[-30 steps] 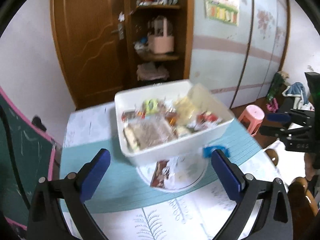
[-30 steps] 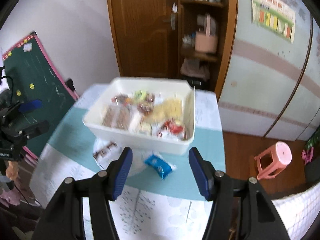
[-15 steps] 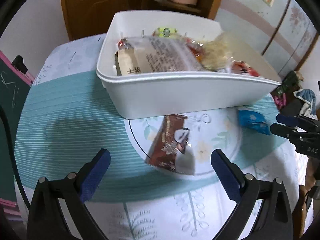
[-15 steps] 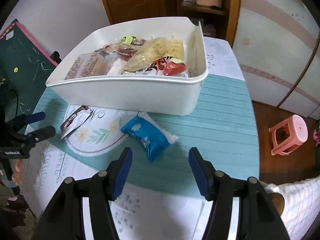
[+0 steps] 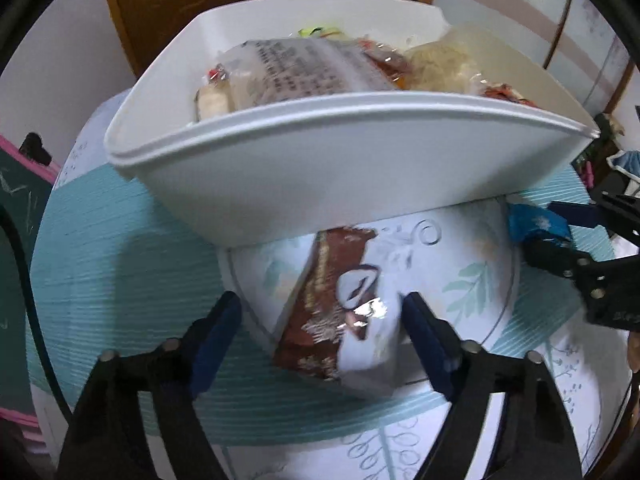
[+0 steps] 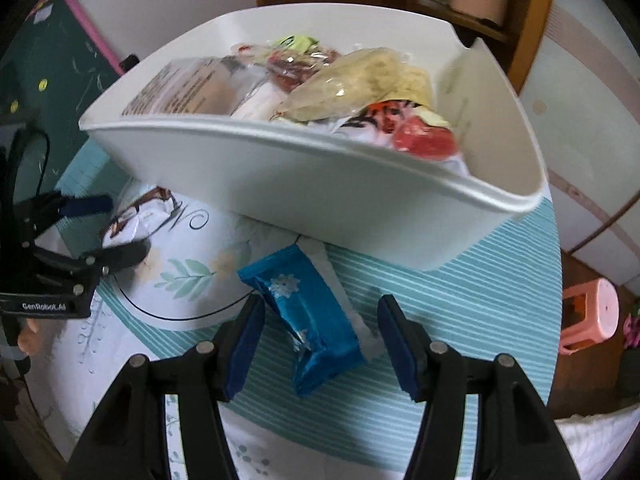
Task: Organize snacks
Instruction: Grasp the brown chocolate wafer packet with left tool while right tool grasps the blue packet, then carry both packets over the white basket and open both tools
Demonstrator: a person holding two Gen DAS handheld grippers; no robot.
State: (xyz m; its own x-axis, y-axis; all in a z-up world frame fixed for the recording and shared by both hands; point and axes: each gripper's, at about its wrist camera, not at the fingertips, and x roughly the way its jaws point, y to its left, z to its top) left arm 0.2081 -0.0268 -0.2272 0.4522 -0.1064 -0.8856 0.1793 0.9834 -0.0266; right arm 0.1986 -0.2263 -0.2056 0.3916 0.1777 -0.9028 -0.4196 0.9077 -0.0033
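Both tongs dropped: left (image 5: 322,316) narrowing round brown pkt (image 5: 336,312), right (image 6: 320,320) spread astride blue pkt (image 6: 308,312).

Left gripper (image 5: 322,322): it has come down from above the table until it sits low over the brown snack packet (image 5: 334,316), which now lies between its fingers.
Left jaws: they have just been closing and stand narrower than before; the blue pads look just short of the packet's edges, though blur hides the right side.
Right gripper (image 6: 320,334): it has also come down, from high over the white bin (image 6: 320,188) to just above the blue snack packet (image 6: 310,320), which now lies between its fingers.
White bin in both views: once small and seen from above, it now fills the upper half.
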